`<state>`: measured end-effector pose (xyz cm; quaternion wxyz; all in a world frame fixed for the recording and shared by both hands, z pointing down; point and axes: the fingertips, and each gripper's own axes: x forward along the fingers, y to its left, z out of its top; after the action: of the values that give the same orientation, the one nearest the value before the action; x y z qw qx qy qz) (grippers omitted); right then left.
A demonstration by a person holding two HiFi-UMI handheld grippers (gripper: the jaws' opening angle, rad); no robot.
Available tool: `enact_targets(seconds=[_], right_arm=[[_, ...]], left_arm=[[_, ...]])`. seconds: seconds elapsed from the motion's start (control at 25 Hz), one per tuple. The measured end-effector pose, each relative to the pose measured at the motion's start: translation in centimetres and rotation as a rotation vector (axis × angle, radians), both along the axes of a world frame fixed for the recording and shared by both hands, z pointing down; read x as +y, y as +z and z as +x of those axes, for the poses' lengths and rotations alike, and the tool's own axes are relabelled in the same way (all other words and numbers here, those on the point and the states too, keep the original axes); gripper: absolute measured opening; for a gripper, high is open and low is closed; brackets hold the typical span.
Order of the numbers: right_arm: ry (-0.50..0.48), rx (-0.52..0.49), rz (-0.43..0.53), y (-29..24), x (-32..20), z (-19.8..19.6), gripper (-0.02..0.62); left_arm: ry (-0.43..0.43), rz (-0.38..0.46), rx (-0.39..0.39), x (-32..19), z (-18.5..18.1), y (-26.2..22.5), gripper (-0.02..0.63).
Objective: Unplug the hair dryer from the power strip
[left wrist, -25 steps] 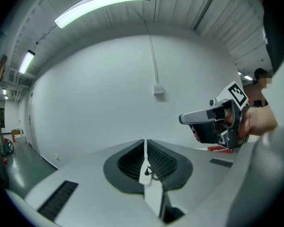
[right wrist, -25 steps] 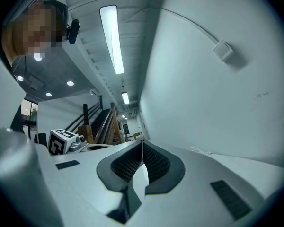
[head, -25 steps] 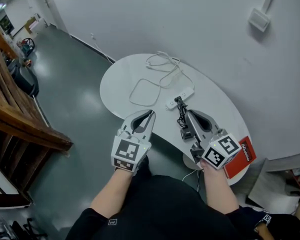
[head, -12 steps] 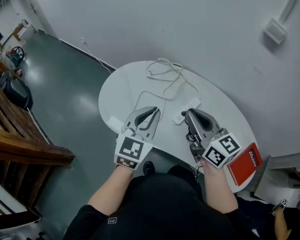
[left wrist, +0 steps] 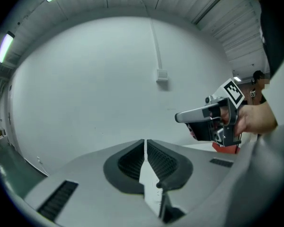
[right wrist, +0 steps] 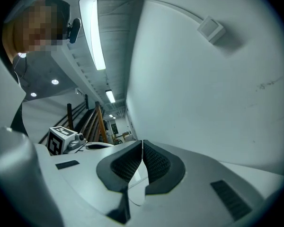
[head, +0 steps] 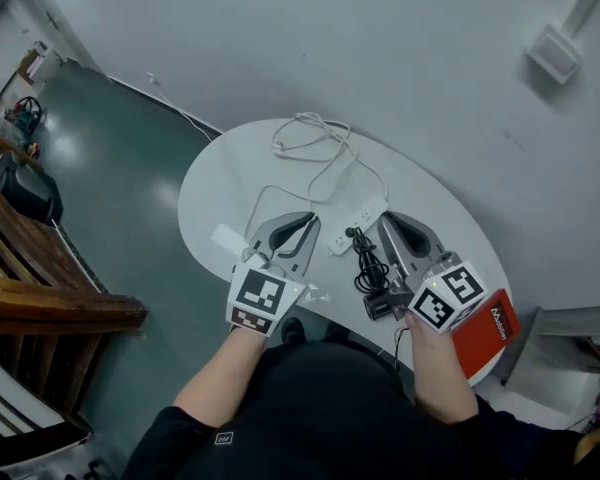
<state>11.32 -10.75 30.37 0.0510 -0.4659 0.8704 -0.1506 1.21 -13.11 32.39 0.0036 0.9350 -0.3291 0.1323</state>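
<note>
Tongs both shut, empty: open left tongs (head: 298, 224) to pin power strip (head: 360, 223) lying between the pair, right tongs (head: 388, 226) pinch black plug (head: 352, 234) (judging: pull straight out).

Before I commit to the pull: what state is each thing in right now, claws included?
Left claw: shut, empty.
Right claw: shut, empty.
Power strip: flat on the table, one socket taken.
Plug: seated in the strip, not yet pulled.
Hair dryer: lying near the table edge beside the right claw.
Cord: bunched, slack.
White cable: loose loops.
</note>
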Motion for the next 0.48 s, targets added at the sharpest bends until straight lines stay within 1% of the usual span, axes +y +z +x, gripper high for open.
enact_targets(seconds=[0.32,0.48], right_arm=[[-0.007,-0.003,-0.047,2.7,0.7,5.1,0.035],[-0.027,-0.011,-0.098,4.7,1.5,6.4,0.035]], left_arm=[[-0.025,-0.026,-0.015,-0.6,4.6,2.3,0.028],[-0.035,-0.055,-0.034,-0.3,6.0,4.0,0.028]])
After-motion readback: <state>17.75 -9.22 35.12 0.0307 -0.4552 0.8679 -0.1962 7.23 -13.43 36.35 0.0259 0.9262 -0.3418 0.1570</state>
